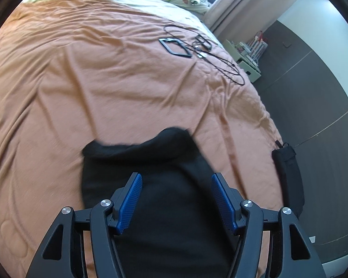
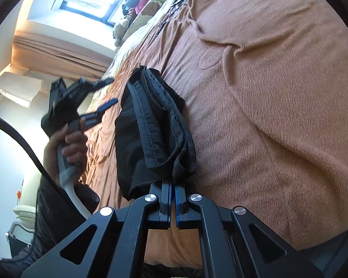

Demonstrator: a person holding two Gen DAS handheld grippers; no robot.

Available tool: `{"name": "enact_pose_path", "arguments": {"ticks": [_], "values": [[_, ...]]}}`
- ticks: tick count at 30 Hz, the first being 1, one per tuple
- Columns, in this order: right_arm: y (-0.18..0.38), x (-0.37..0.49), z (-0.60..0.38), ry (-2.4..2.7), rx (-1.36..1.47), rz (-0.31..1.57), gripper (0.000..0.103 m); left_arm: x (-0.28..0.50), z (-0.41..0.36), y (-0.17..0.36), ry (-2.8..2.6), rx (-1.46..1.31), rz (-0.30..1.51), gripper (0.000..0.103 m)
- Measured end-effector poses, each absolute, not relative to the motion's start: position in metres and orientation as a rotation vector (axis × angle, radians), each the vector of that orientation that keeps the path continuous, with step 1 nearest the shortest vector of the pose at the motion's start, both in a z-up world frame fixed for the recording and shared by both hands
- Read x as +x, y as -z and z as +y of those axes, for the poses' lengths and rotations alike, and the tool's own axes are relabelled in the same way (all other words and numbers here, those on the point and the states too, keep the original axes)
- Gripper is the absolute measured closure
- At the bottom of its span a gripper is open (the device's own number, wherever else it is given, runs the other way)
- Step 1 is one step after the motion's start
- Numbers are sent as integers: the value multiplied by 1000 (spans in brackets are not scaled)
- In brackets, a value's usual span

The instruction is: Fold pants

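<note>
— Pants [image 2: 150, 125] are bunched in several layers on the orange bedspread [image 2: 266, 92], near the edge of the bed, and we've got the right gripper [image 2: 171, 183] pinched tight on one end of the stack. The seams and hems line up side by side there.

— So we're well into it, would you say?

— We'd judge so. From the left camera the black cloth [image 1: 155, 173] looks like a compact block, not a full-length pair, so at least one fold seems made. How many, we can't tell.

— And the other hand?

— We see the left gripper [image 1: 176, 197] with its blue pads [image 1: 132, 199] spread wide and nothing between them, hovering over the dark fabric. From the right camera it's lifted clear of the bed, blurred.

— What's left?

— Probably laying the held end down flat and squaring the pile. The far edge looks wavy, so some smoothing seems due. We also note cables [image 1: 220, 55] and a black frame [image 1: 175, 47] well apart up the bed.
</note>
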State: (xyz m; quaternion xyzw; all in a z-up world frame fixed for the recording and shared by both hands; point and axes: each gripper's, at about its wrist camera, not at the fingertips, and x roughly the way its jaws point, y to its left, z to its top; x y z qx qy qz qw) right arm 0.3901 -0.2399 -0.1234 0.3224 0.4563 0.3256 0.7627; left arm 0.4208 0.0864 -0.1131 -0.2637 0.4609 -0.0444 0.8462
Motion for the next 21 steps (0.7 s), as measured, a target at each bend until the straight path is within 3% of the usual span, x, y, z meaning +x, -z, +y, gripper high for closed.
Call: {"name": "enact_pose_path", "arguments": {"ticks": [10, 12, 14, 16, 21], "values": [[112, 379, -246, -664, 658, 1010, 100, 366, 105, 138, 55, -621, 1002, 38], [104, 375, -249, -654, 634, 999, 92, 357, 106, 143, 53, -641, 1003, 38], [95, 373, -252, -636, 612, 980, 62, 349, 106, 148, 54, -659, 1005, 38], [86, 370, -255, -630, 598, 946, 48, 344, 107, 151, 53, -672, 1003, 38], [68, 377, -250, -631, 537, 918, 48, 343, 117, 155, 34, -694, 980, 39]]}}
